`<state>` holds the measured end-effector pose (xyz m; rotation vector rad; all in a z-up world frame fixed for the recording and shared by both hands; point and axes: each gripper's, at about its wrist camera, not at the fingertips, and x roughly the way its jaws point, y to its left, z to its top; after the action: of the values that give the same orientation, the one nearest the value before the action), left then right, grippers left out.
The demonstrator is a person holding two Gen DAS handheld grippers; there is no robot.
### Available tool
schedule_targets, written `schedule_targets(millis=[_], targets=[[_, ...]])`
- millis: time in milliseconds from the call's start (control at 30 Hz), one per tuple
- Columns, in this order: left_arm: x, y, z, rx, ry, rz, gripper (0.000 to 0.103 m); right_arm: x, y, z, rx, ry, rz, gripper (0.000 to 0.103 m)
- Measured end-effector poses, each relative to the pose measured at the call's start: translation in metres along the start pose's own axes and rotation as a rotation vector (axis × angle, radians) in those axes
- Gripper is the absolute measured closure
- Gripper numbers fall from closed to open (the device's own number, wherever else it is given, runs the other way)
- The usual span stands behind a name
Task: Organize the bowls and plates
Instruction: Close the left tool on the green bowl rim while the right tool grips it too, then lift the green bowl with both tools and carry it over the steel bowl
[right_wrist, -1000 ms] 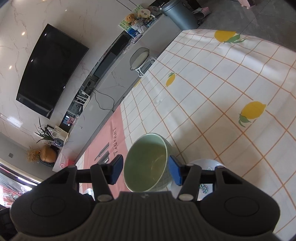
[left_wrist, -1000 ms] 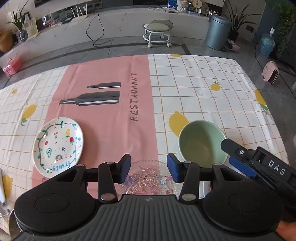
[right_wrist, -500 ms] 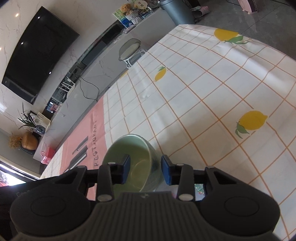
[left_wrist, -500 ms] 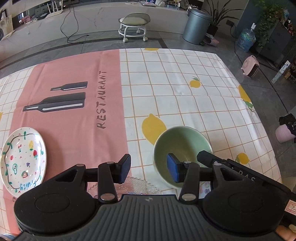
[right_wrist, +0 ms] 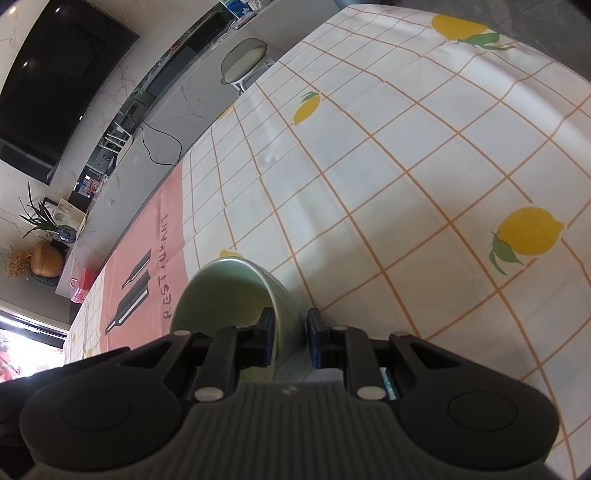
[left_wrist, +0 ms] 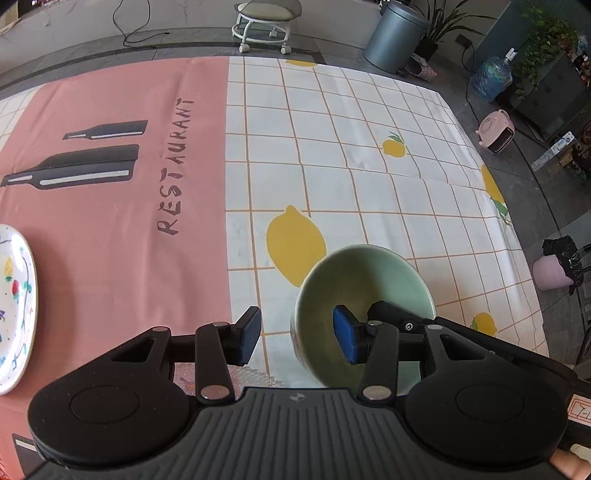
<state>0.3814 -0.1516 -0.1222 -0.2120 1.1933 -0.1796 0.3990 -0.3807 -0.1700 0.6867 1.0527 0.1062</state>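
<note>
A pale green bowl [left_wrist: 354, 280] stands on the lemon tablecloth [left_wrist: 351, 155]. My right gripper [right_wrist: 290, 334] straddles its near wall, one pad inside and one outside. Its jaws are closing and the pads [right_wrist: 267, 332] look pressed on the wall. In the left wrist view one right finger [left_wrist: 391, 314] reaches into the bowl. My left gripper [left_wrist: 297, 338] hangs open above the bowl's left rim, holding nothing. A painted white plate [left_wrist: 14, 306] lies at the far left. A clear embossed glass plate [left_wrist: 255, 376] peeks out beneath the left gripper.
The table's right edge [left_wrist: 517, 236] drops to a grey floor with a pink heater [left_wrist: 496, 131] and a pink stool [left_wrist: 554, 273]. Beyond the far edge stand a wheeled stool [left_wrist: 264, 14] and a grey bin [left_wrist: 395, 37].
My right gripper's jaws narrowed from wide apart to tight around the bowl's wall. My left gripper sank and shifted right toward the bowl, so the painted plate slid to the view's left edge.
</note>
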Motion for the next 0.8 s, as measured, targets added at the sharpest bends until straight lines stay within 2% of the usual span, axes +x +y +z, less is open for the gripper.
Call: schedule_targets(millis=[133, 233, 367, 500, 533, 567, 800], targets=[[0.016, 0.007, 0.0, -0.038, 0.023, -0.021, 0.05, 0.002, -0.001, 0.005, -0.006, -0.003, -0.004, 0.087], [0.016, 0.012, 0.0, -0.067, -0.014, -0.047, 0.052, 0.003, 0.001, 0.004, -0.025, -0.007, 0.002, 0.09], [0.018, 0.016, 0.003, -0.095, -0.015, -0.074, 0.054, 0.003, 0.007, 0.001, -0.079, -0.02, -0.018, 0.091], [0.019, 0.017, 0.001, -0.105, -0.018, -0.073, 0.072, 0.003, 0.007, 0.002, -0.078, -0.016, -0.022, 0.092], [0.019, 0.017, 0.001, -0.107, -0.011, -0.087, 0.082, 0.003, 0.007, 0.002, -0.079, -0.017, -0.022, 0.092], [0.021, 0.018, 0.001, -0.114, 0.009, -0.105, 0.087, 0.003, 0.008, 0.001, -0.086, -0.017, -0.026, 0.092], [0.02, 0.017, -0.003, -0.141, 0.001, -0.104, 0.09, 0.003, 0.009, 0.001, -0.083, -0.017, -0.033, 0.092]])
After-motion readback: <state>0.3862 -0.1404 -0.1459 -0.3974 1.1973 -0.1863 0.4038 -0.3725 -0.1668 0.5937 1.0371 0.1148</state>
